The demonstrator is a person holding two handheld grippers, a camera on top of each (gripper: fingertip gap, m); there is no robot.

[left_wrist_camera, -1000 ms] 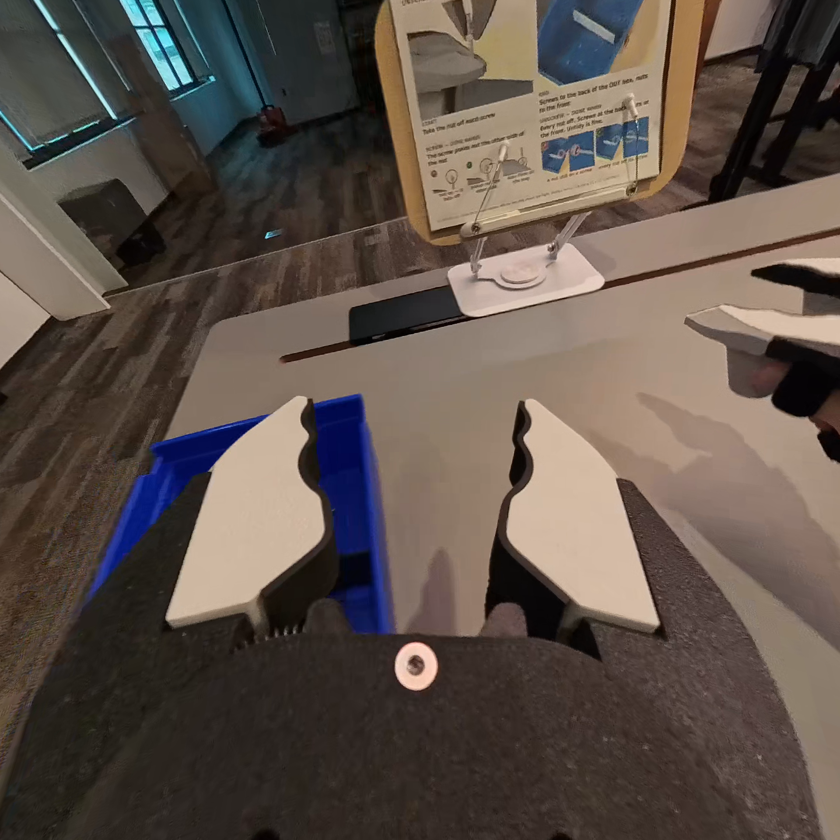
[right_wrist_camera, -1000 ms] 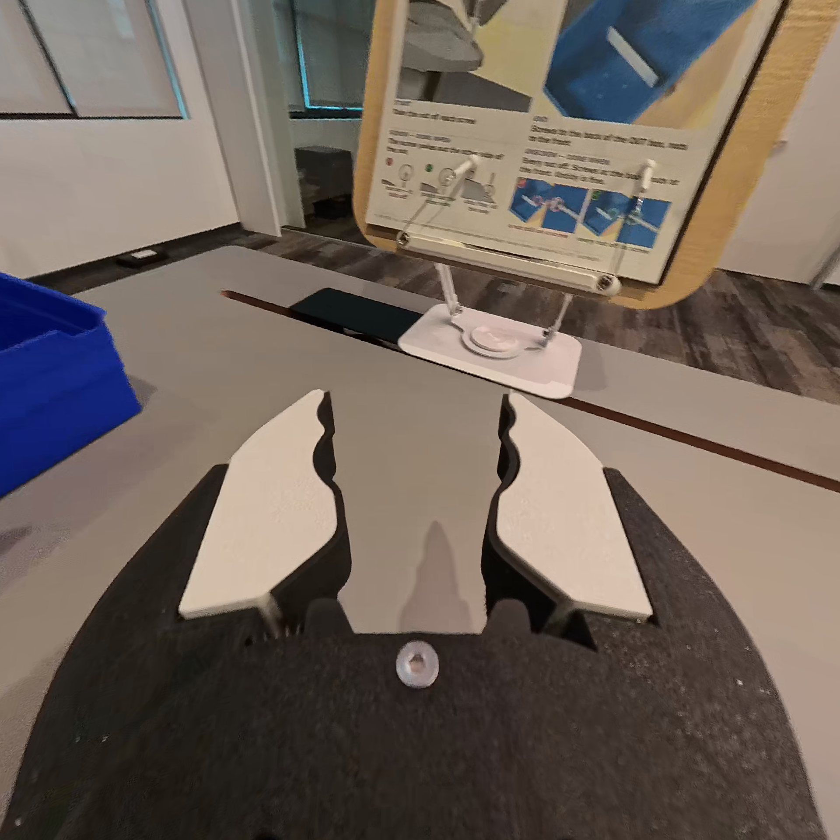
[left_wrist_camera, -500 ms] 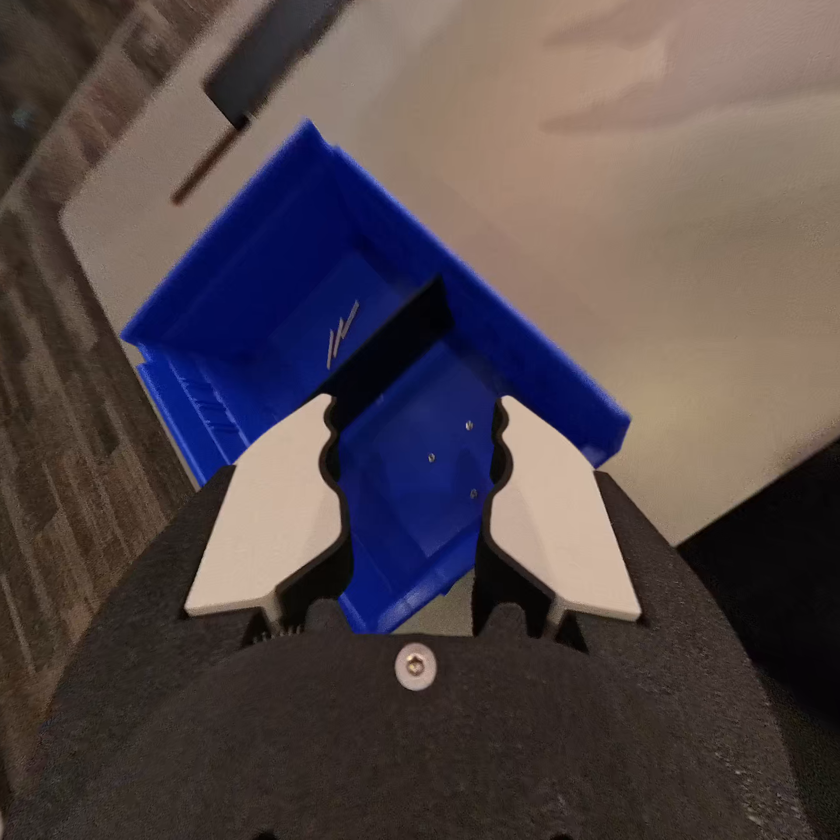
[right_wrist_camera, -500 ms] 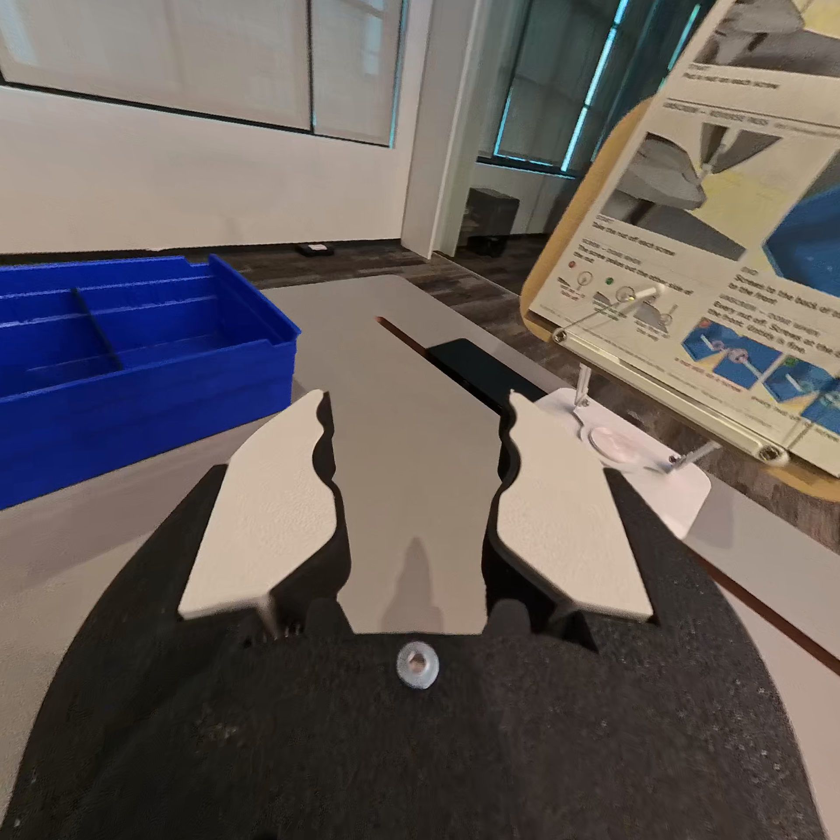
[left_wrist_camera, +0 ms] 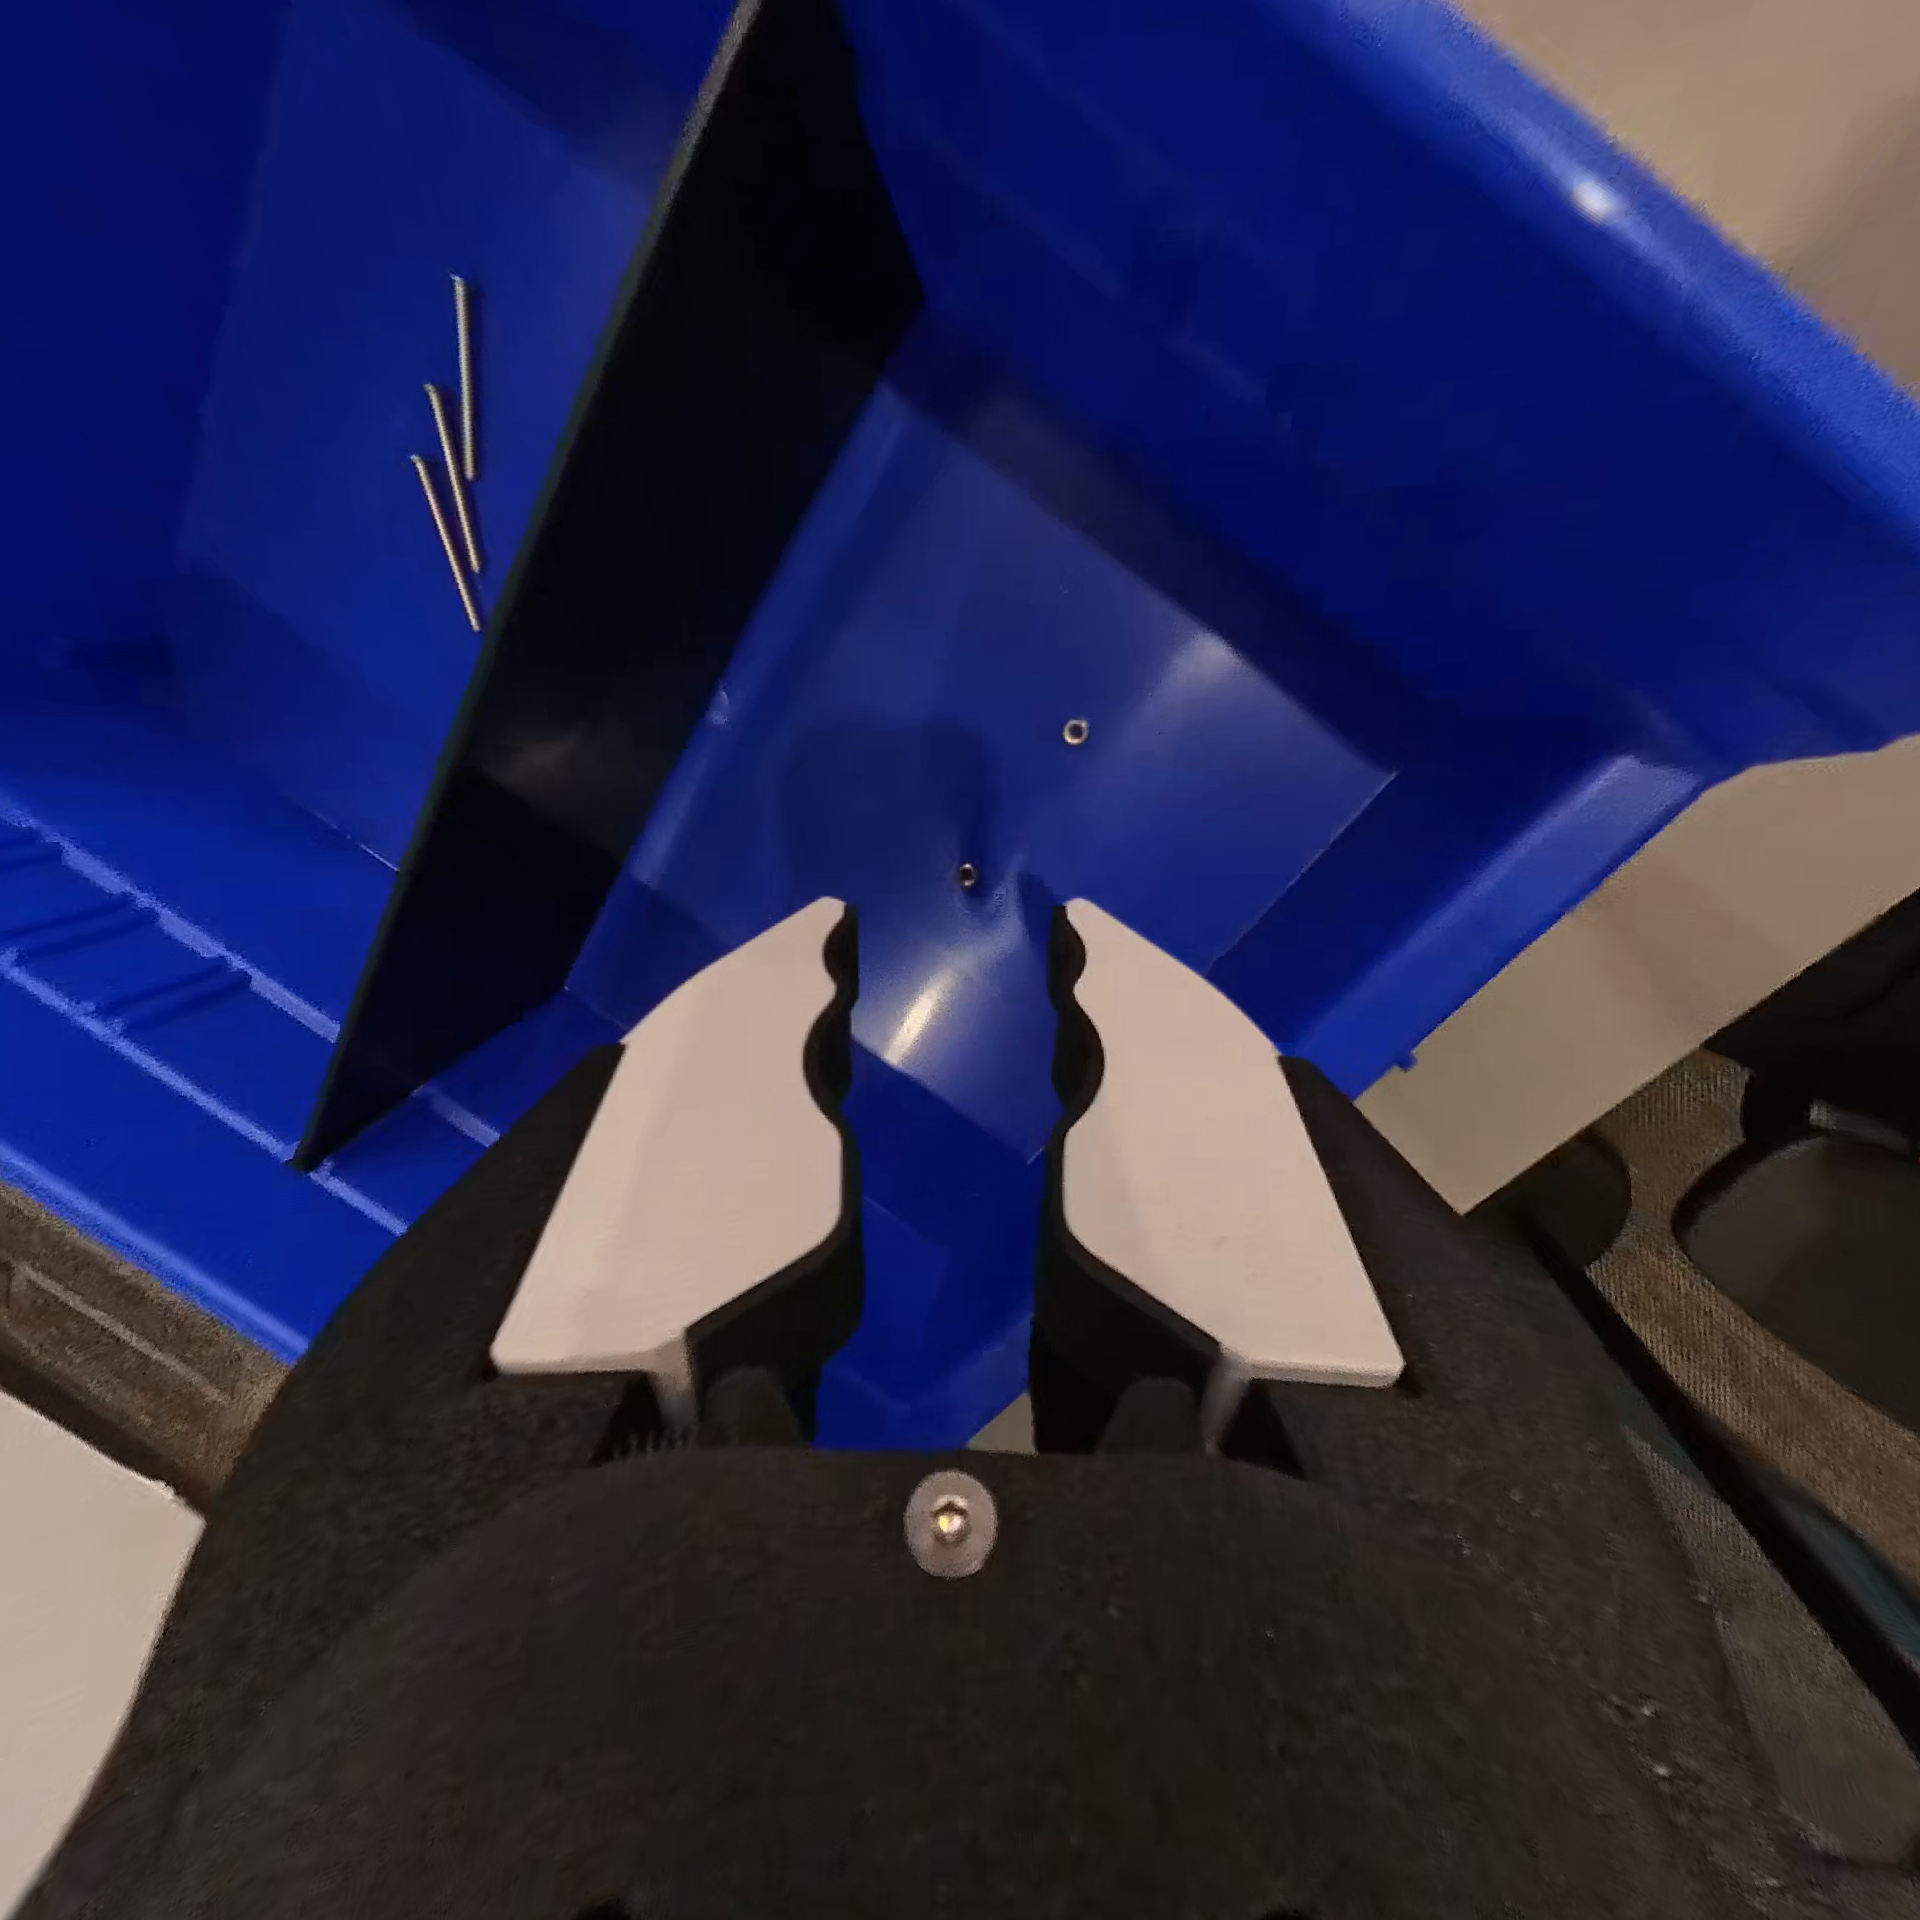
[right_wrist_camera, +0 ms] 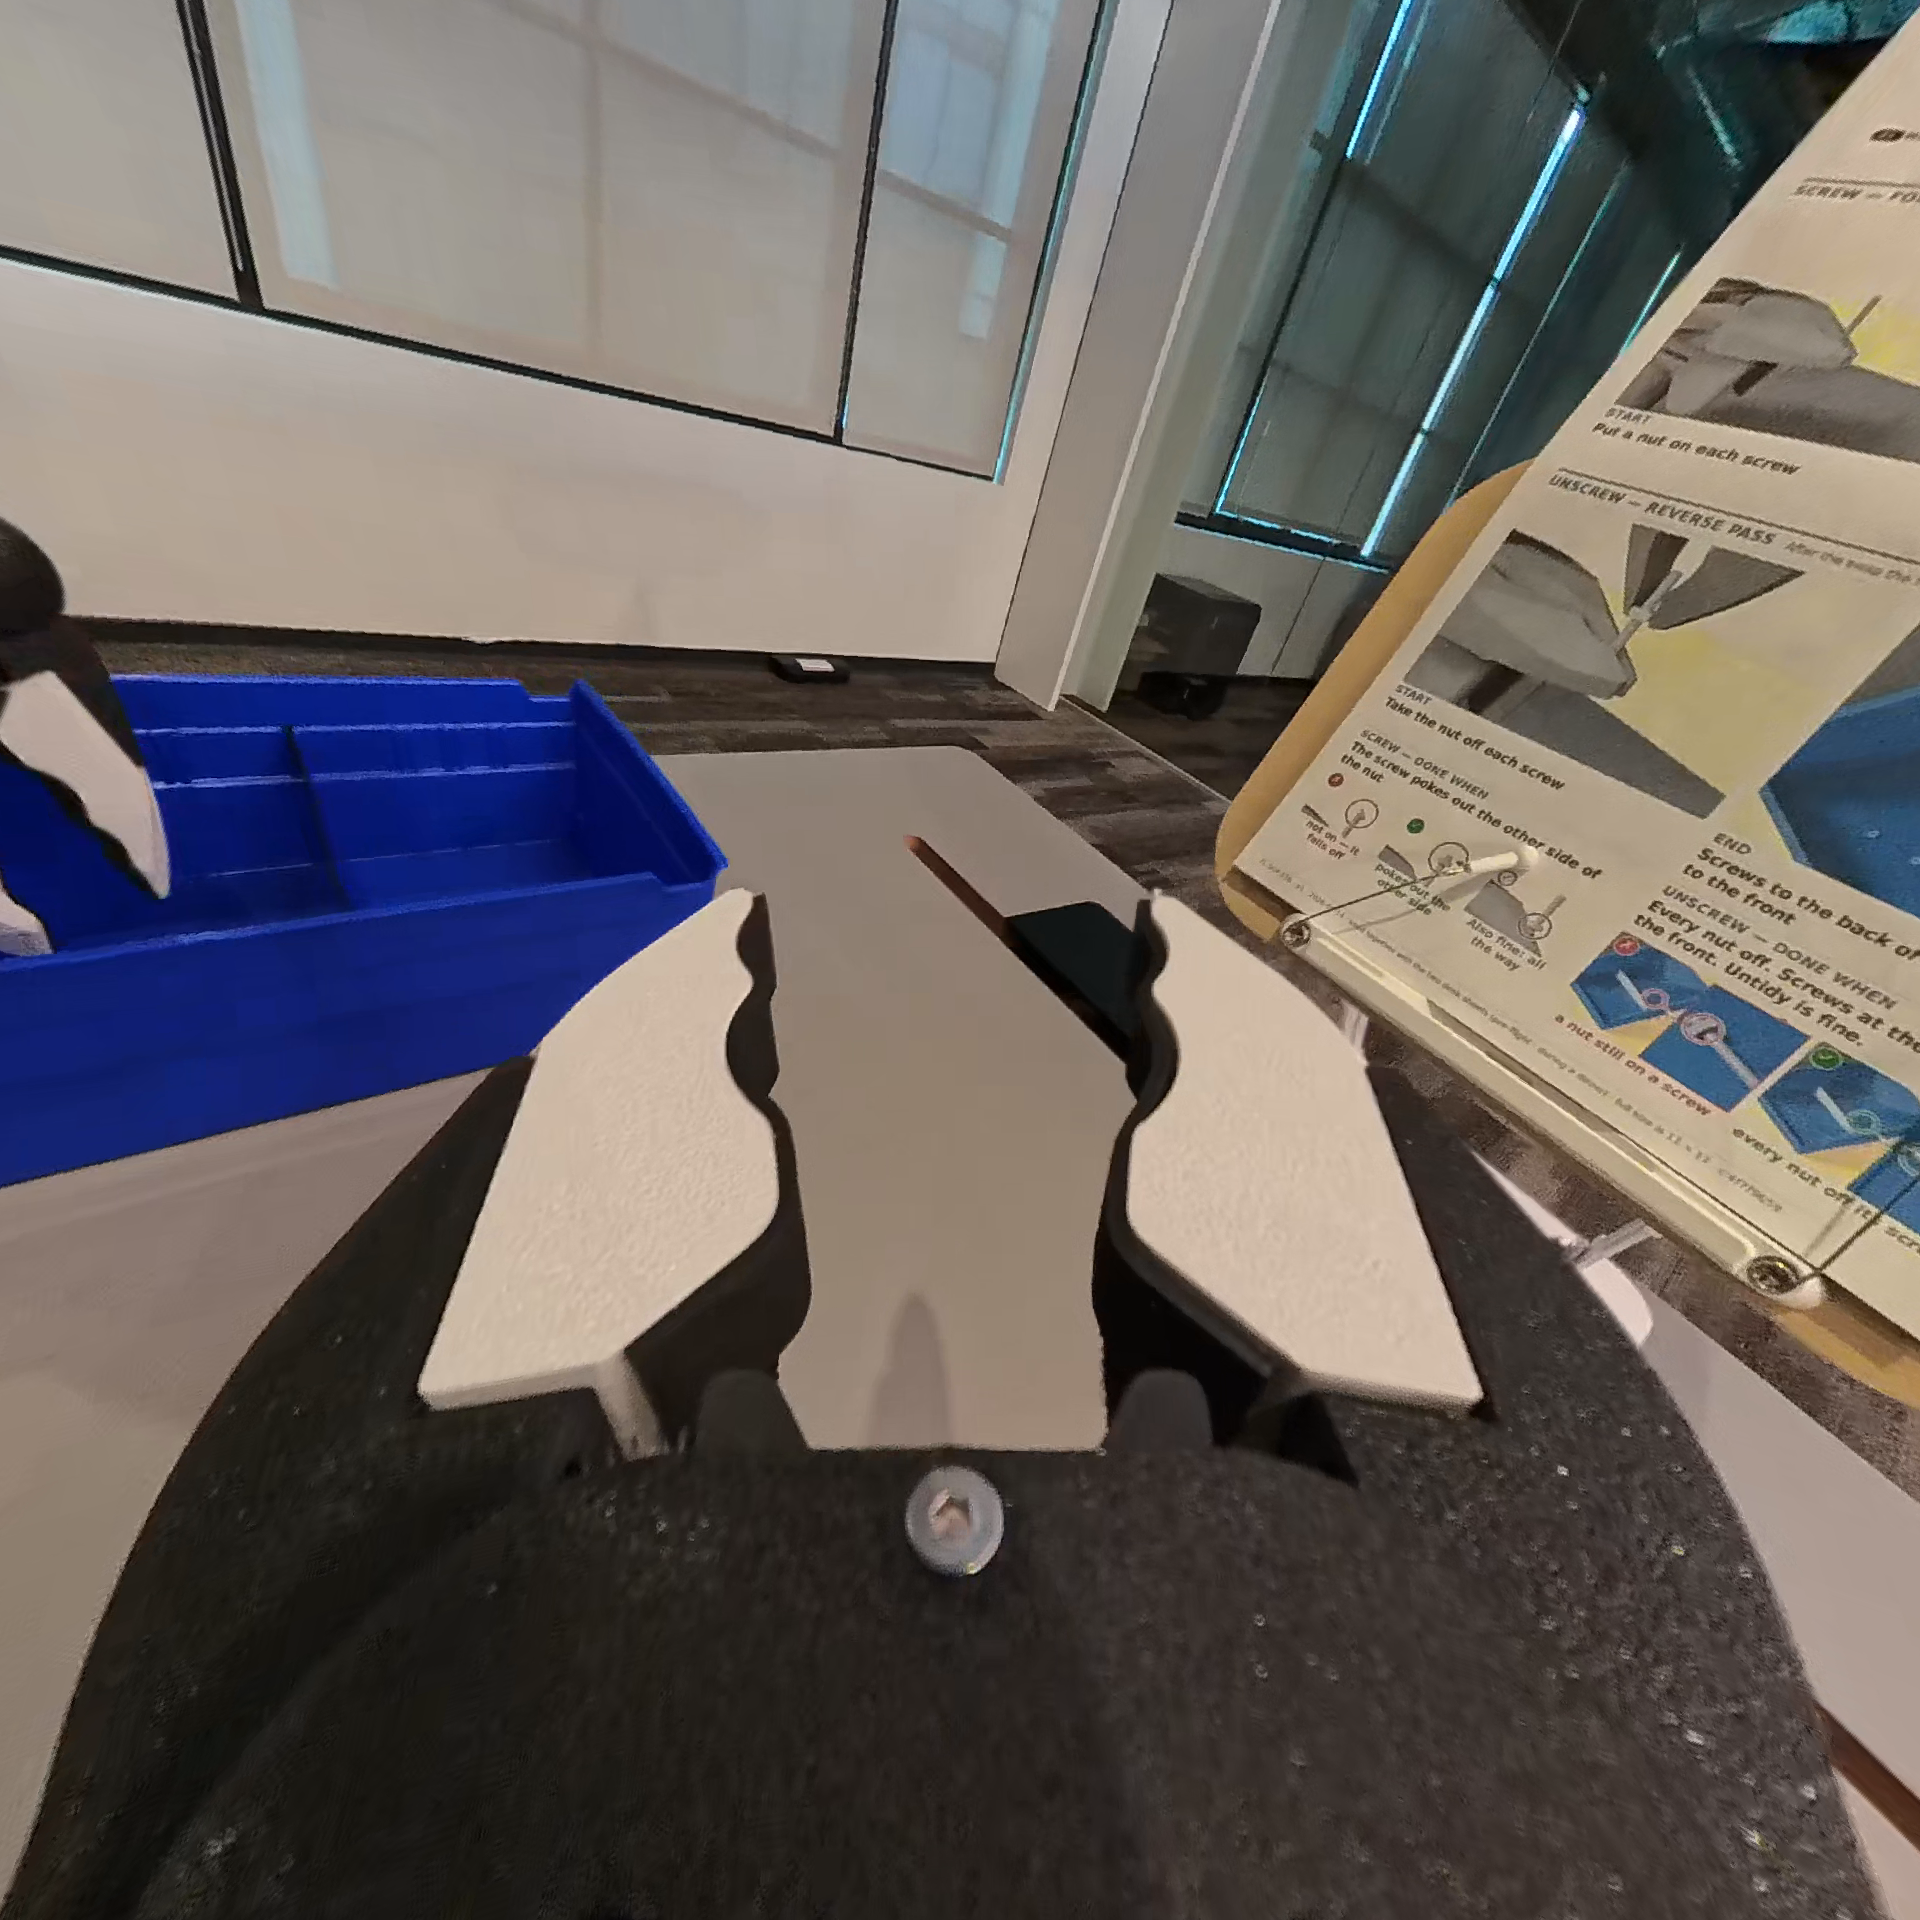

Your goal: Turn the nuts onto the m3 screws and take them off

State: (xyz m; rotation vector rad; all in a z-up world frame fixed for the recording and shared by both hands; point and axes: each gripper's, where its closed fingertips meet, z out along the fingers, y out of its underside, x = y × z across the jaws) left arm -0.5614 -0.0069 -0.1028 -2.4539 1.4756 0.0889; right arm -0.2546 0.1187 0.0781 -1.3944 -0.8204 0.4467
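A blue bin [left_wrist_camera: 1351, 343] with a dark divider [left_wrist_camera: 665, 582] fills the left wrist view. Three thin screws [left_wrist_camera: 453, 468] lie in its far compartment. Two small nuts lie on the near compartment's floor, one [left_wrist_camera: 967, 874] just ahead of my fingertips and one [left_wrist_camera: 1074, 732] farther right. My left gripper [left_wrist_camera: 951, 920] is open and empty, tips down inside the near compartment. My right gripper [right_wrist_camera: 951, 914] is open and empty above the grey table [right_wrist_camera: 914, 1091], right of the bin [right_wrist_camera: 364, 935]. The left gripper's fingers [right_wrist_camera: 94, 800] show inside the bin there.
An instruction board [right_wrist_camera: 1662, 790] on a white stand leans at the right of the table. A black flat device [right_wrist_camera: 1081, 956] lies by the table's seam beyond my right fingers. The table's near edge and dark floor show at the lower right of the left wrist view. Some 40 cm of space lies between my two pairs of fingers.
My left gripper swung from facing the board to pointing down into the bin and moved close to the nuts, its jaws narrowing. My right gripper turned left, bringing the bin into view.
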